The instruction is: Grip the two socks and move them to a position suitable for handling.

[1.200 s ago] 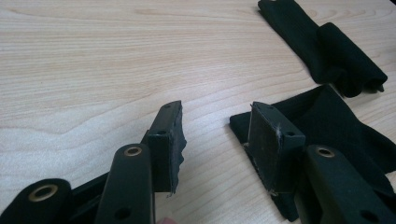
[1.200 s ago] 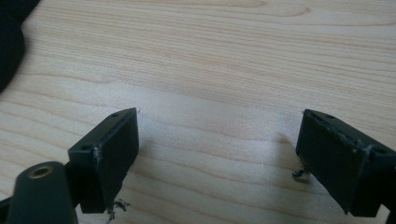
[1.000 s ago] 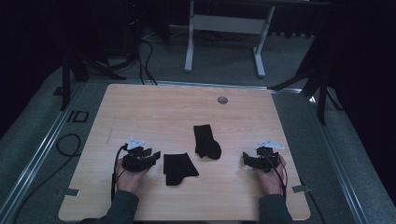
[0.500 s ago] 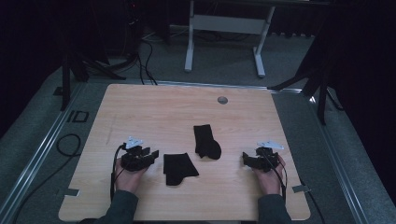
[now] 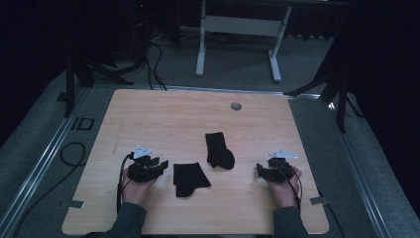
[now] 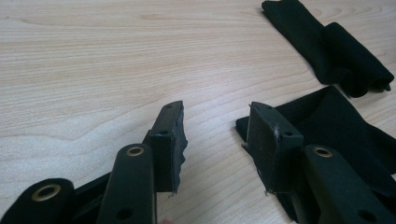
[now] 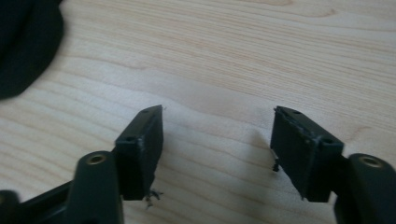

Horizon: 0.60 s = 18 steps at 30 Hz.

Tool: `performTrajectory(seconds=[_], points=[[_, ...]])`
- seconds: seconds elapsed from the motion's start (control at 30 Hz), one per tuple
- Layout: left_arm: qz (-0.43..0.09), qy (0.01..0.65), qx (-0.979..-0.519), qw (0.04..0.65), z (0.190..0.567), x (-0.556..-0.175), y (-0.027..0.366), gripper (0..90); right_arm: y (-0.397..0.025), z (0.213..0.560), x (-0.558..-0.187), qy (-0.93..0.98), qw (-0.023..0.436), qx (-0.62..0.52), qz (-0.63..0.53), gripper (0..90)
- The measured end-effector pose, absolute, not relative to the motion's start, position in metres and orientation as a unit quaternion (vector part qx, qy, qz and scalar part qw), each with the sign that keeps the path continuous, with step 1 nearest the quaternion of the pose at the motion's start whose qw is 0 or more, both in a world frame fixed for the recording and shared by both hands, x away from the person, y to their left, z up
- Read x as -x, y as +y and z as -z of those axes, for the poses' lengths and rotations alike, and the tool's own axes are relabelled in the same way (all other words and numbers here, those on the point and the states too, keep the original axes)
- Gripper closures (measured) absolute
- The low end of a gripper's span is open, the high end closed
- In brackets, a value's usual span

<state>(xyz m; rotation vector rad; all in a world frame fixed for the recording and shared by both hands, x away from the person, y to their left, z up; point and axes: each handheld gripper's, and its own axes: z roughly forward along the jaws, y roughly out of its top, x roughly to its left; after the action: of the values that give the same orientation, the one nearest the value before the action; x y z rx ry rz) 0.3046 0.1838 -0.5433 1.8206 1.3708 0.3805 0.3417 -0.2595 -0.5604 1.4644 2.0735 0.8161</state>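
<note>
Left claw gapes wide, holding nothing, the flat black sock just off its right jaw. Right claw is open and empty too. Farther up the tabletop, the second, probably folded, sock lies lengthwise.

We see a pale wooden table stretching away beyond each hand-held gripper, its grain running across. Far ahead of the right hand-held gripper, near the table's far edge, sits a small round grey grommet. Beyond that edge, on the grey floor, stands a white metal frame on two legs. Well ahead of the left hand-held gripper, black cables trail over the floor, and a metal rail runs along the table on that gripper's outer side, with another black cable looping beside it.
</note>
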Motion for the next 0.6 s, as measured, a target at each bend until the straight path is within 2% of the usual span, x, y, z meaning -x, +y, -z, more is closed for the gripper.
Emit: performTrajectory(seconds=[0.3, 0.37, 0.43, 0.6], points=[[-0.157, 0.542, -0.722, 0.401, 0.543, -0.303, 0.184, 55.8, -0.244, 0.553, -0.335, 0.778, 0.218, -0.501, -0.309, 47.4], [-0.157, 0.541, -0.723, 0.400, 0.543, -0.303, 0.184, 55.7, -0.244, 0.553, -0.335, 0.778, 0.218, -0.501, -0.309, 47.4], [-0.158, 0.541, -0.723, 0.400, 0.543, -0.303, 0.182, 55.6, -0.234, 0.548, -0.331, 0.789, 0.207, -0.484, -0.317, 52.0], [-0.159, 0.541, -0.723, 0.399, 0.543, -0.303, 0.182, 55.2, -0.218, 0.542, -0.326, 0.801, 0.193, -0.463, -0.328, 55.3]])
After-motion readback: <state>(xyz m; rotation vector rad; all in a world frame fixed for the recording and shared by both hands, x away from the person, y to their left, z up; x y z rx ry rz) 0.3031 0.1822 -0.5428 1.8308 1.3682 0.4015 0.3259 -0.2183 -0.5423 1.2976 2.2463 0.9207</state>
